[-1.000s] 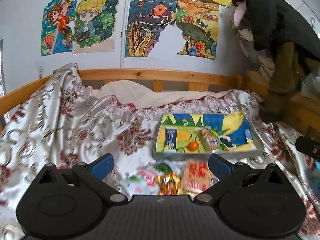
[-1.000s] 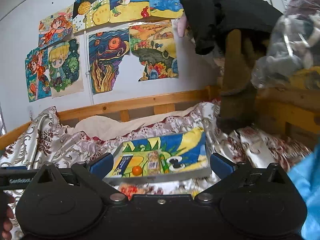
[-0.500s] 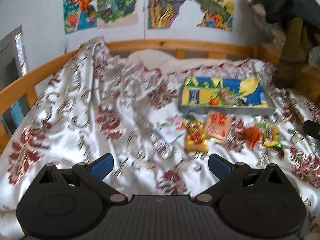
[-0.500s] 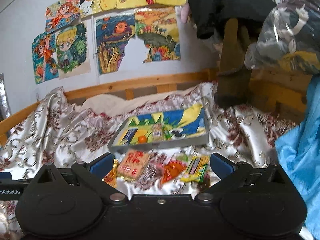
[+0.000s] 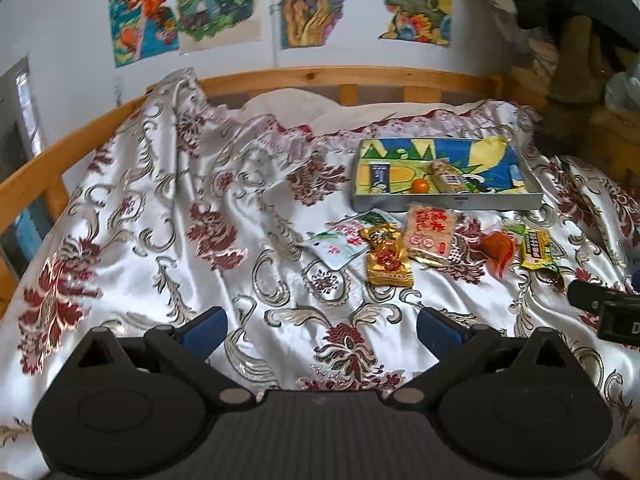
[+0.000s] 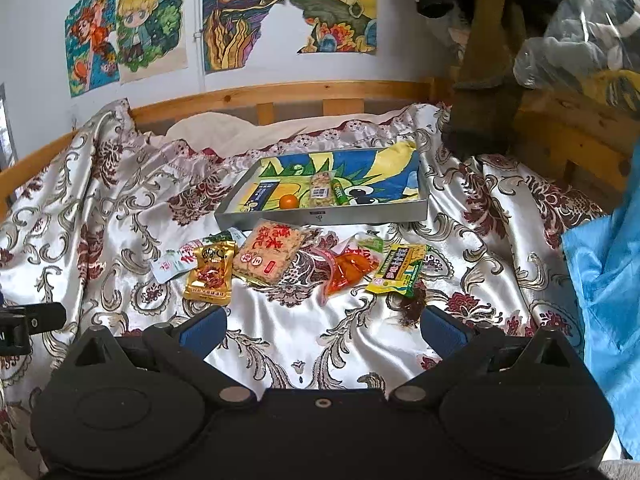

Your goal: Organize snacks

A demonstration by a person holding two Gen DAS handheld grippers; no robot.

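A white satin bedspread (image 5: pixel 168 216) patterned with dark red flowers and grey scrolls covers the bed, rumpled toward the wooden bed rail (image 5: pixel 336 76) behind it. On the white wall above hang bright paintings, among them a blond cartoon child (image 6: pixel 148 20) and an orange-haired figure (image 5: pixel 144 8). Bright blue cloth (image 6: pixel 608 264) lies at the right
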